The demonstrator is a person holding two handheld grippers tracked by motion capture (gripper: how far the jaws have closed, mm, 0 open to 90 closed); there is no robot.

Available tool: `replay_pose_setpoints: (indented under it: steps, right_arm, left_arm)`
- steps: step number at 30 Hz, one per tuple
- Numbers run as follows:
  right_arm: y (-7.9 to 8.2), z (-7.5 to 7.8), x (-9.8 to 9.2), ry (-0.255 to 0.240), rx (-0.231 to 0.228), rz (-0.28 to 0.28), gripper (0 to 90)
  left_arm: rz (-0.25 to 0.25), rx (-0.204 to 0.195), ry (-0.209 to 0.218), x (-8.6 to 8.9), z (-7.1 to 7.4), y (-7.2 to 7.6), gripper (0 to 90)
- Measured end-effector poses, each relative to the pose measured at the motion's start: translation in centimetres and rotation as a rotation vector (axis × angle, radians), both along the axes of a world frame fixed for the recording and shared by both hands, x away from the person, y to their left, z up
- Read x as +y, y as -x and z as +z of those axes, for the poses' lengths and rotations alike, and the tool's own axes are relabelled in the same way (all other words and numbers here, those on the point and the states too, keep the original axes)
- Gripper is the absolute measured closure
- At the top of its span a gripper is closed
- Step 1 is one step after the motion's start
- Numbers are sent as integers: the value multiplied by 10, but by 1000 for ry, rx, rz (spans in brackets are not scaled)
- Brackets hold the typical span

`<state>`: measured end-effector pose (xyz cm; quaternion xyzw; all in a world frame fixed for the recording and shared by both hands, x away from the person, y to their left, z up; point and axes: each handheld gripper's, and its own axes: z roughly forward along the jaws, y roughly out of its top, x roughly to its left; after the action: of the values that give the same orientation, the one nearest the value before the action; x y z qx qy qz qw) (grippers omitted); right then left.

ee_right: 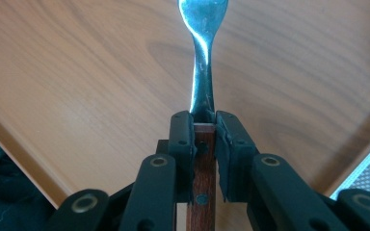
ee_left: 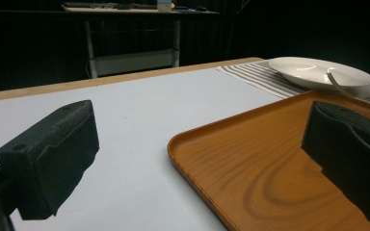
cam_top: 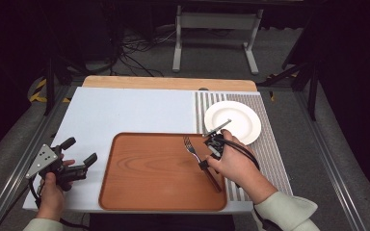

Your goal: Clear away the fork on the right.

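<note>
Metal fork with brown wooden handle [ee_right: 202, 159], pinched by its handle in right gripper [ee_right: 204, 126] low over brown wooden tray [cam_top: 144, 168], left gripper [ee_left: 197, 159] spread wide and holding nothing; could have slipped, tipped or banged down hard.

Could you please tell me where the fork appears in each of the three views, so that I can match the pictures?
High view: the fork lies over the right part of the wooden tray, held by the right gripper.
Left gripper view: I cannot make the fork out.
Right gripper view: the fork runs up the centre from the jaws, which are shut on its wooden handle.
Shared landmark: the wooden tray.
</note>
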<state>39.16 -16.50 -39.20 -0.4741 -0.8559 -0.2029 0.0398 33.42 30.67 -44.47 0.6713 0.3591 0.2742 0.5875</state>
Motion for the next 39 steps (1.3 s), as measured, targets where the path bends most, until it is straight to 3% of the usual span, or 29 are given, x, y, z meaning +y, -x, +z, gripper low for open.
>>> replay_pose_setpoints:
  steps: [20,39]
  right_arm:
    - [-5,-17,5,43,86,-50,784]
    - [-8,-24,4,53,115,-72,781]
  left_arm:
    - [-1,1,1,0,1,0,2]
    - [0,-1,1,1,1,0,2]
